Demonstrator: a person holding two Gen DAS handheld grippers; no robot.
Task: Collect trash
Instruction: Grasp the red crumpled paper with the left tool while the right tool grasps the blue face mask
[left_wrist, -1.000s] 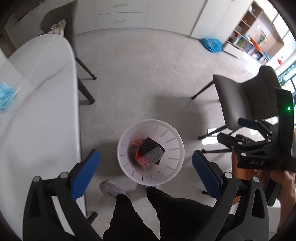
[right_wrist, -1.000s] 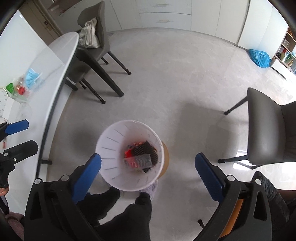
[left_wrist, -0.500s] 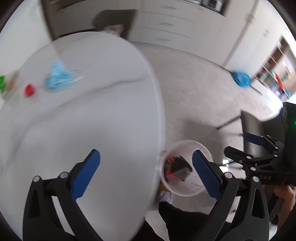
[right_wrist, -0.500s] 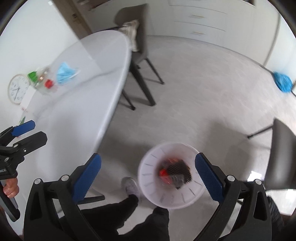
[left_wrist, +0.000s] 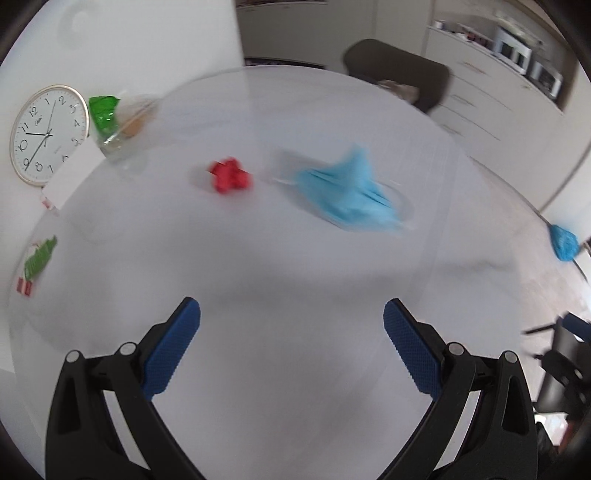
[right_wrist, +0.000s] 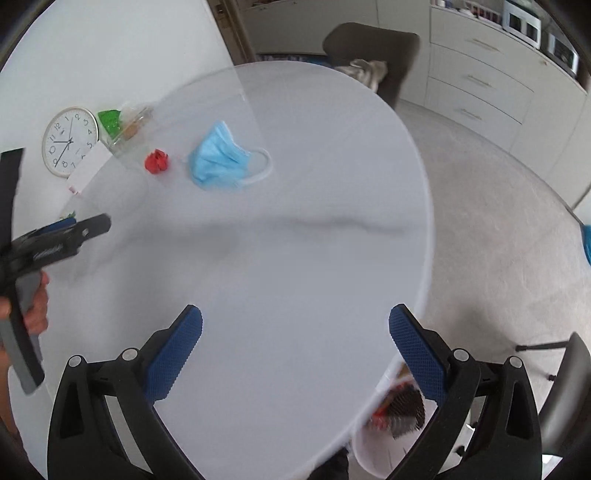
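Both the left gripper (left_wrist: 291, 314) and right gripper (right_wrist: 295, 321) hang wide open and empty above the table (right_wrist: 295, 258), apparently facing the blue mask (right_wrist: 221, 158) for pickup.

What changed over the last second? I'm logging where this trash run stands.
Both grippers swung up from the white slotted waste bin on the floor to the white oval table; nothing was grasped or released. Left gripper and right gripper stay open-jawed and empty; the blue face mask and red crumpled wrapper lie where they were.
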